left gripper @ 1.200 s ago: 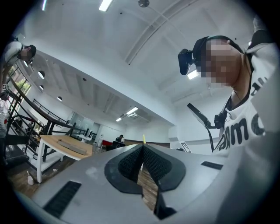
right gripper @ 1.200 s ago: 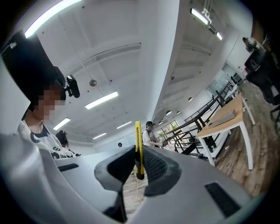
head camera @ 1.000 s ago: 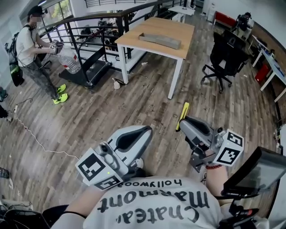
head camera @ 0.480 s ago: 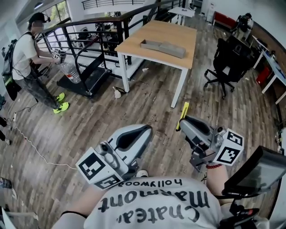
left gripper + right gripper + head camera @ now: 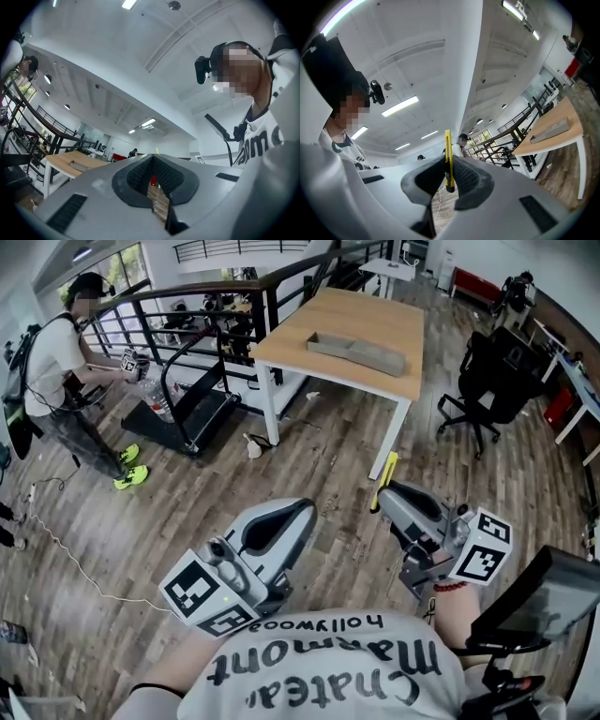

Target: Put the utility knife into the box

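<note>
Slim yellow utility knife (image 5: 385, 476) is sitting clamped between the jaws of the right gripper (image 5: 382, 495), on edge, its long body sticking out past the jaw tips. In the right gripper view the knife (image 5: 448, 158) is standing upright between the two dark ribbed pads (image 5: 465, 177), both pressing on its flat sides; right gripper (image 5: 449, 182) is thus closing on it firmly.

Knife is hanging over the brown wood-plank floor (image 5: 216, 474), well apart from the long shallow grey box (image 5: 361, 351). Box is lying on the light wooden table with white legs (image 5: 375, 310), farther ahead, near the table's middle. The same box (image 5: 551, 130) is showing in the right gripper view off to the right of the knife.

Left gripper (image 5: 302, 514) is hanging beside the right one, lower left in the head view. In its own view the left gripper (image 5: 152, 174) is showing its pads meeting at the tips, nothing between them; only floor is showing through the slit below.

Black office chair (image 5: 497, 381) is standing right of the table. Black metal railing (image 5: 202, 296) is running along the far left; a black treadmill (image 5: 187, 413) is lying below it. A person in a white shirt (image 5: 52, 362) is standing at the far left.
</note>
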The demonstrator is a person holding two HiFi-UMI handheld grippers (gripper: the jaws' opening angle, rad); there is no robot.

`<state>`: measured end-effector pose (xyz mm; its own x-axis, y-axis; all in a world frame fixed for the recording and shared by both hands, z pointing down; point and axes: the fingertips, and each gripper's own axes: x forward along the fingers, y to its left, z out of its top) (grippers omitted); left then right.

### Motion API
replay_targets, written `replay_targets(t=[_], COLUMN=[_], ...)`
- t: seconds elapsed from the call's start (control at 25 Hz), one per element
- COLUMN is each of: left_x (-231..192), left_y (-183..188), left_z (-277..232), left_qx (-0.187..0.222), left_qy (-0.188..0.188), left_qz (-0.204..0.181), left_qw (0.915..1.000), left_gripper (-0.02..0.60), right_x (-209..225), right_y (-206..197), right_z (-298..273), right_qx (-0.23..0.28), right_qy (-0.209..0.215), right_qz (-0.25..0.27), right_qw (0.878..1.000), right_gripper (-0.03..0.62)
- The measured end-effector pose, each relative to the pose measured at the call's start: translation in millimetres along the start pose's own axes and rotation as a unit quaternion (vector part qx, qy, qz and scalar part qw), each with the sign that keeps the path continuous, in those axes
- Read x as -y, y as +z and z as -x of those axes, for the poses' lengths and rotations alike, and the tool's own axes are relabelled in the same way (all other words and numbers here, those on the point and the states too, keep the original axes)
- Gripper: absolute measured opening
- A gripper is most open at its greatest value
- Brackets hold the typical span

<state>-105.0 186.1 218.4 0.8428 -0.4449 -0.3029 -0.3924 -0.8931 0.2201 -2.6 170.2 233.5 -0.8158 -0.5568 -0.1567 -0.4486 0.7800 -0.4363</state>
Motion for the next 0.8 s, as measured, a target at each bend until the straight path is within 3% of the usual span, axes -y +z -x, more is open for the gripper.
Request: replay_targets(t=[0.8], left_x=[-72], left_y=[-15], left_z=[-8], left_qx=[-0.002], left_qy=[0.004], left_qz=[0.033], left_qw=[0.9995], left_gripper=[0.006], right_x=[51], right_y=[-13], right_z=[-38], right_qx=[-0.011], right_qy=[-0.019], right_qz=[-0.019], right_qw=[1.0], right_gripper=[0.051])
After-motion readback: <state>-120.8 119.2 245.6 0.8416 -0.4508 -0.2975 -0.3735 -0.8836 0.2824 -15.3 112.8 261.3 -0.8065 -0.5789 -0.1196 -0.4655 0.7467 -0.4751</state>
